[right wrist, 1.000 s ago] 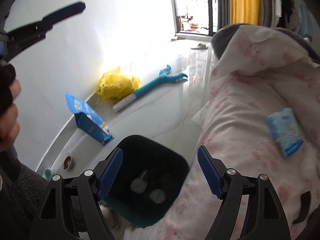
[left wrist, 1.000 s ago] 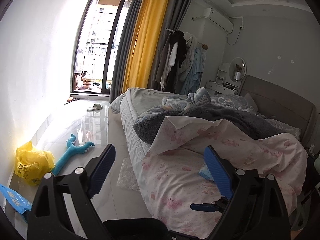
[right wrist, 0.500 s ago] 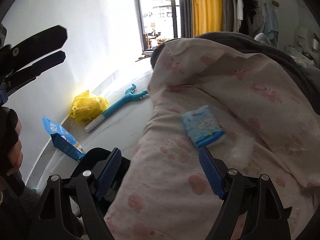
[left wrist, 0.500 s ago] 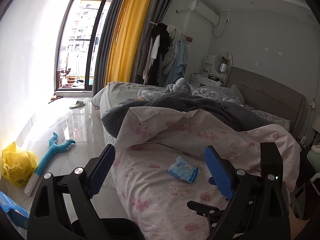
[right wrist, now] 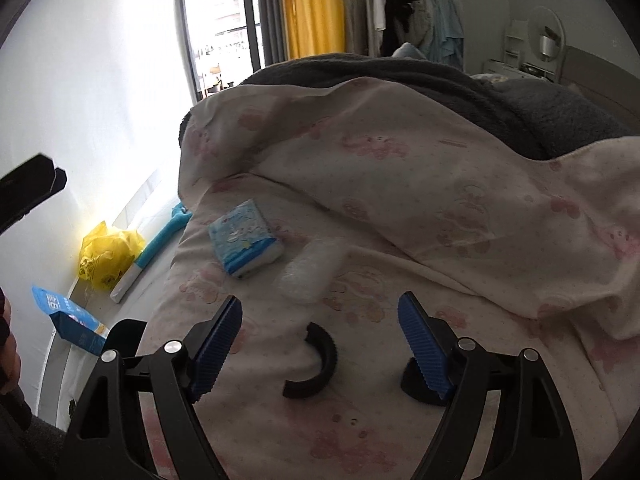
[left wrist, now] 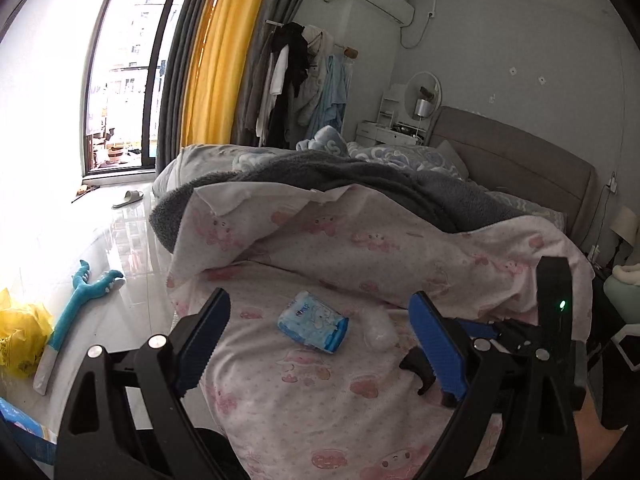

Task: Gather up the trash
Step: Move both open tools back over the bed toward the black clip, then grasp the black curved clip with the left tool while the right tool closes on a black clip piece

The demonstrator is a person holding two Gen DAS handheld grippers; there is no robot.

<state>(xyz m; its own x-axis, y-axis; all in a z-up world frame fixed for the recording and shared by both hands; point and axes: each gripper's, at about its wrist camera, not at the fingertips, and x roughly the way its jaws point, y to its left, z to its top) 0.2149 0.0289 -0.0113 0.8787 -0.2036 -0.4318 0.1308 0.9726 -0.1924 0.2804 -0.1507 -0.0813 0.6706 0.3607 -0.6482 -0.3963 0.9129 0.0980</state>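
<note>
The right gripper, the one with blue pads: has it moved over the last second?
Yes. The right gripper has swung from above the dark bin on the floor to over the pink bedspread, jaws open, nearing the blue tissue pack.

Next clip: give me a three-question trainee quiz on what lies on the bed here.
1. True or false: the blue tissue pack lies on the pink bedsheet.
2. What lies just right of the pack? A) slipper B) clear plastic wrap C) yellow bag
3. Fill in: the black curved piece sits between the open fingers of the ___ gripper.

Key: 1 true; 2 B; 3 right.
</note>
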